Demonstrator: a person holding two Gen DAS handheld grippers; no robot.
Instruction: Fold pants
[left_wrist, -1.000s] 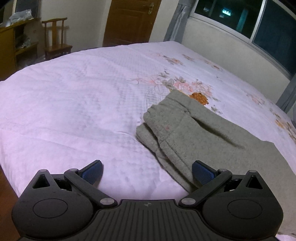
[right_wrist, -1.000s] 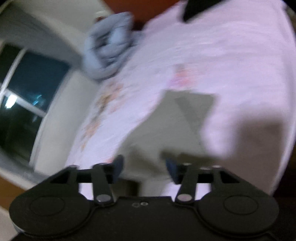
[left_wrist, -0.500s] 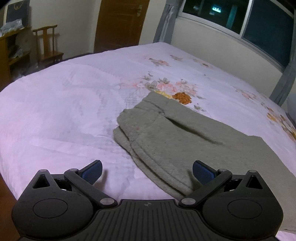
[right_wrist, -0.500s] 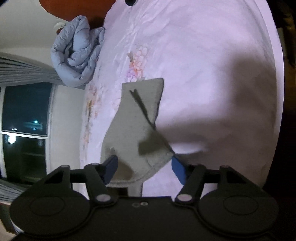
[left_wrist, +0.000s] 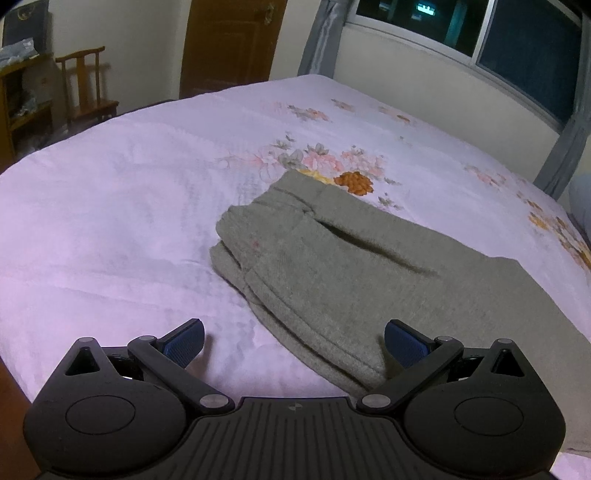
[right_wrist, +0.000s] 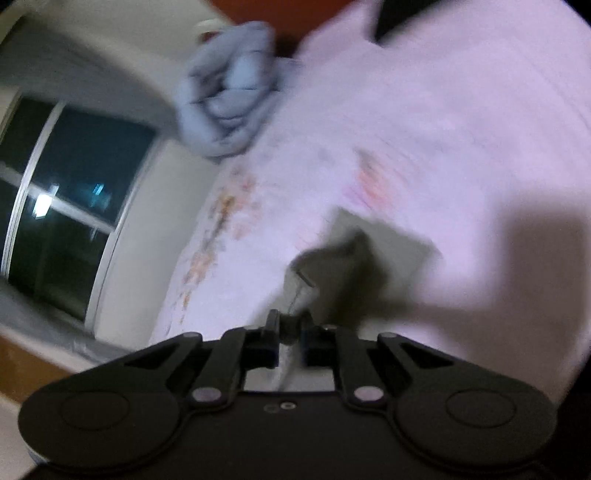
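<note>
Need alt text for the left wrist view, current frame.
The open left gripper hovers low over the near edge of grey pants lying folded lengthwise on a pink floral bedspread. Behind the bed are a wooden door, a wooden chair and a dark window.

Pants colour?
Plain olive-grey knit, no print. The pants show best in the left wrist view; the right wrist view is blurred.

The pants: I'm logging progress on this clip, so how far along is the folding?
Done: the pants lie flat on the bed, apparently already doubled, with stacked edges at the near end. In hand: the right gripper is shut on an edge of the fabric, though that view is blurred; the left gripper is open above the near end. Left: bringing one end over the other.
</note>
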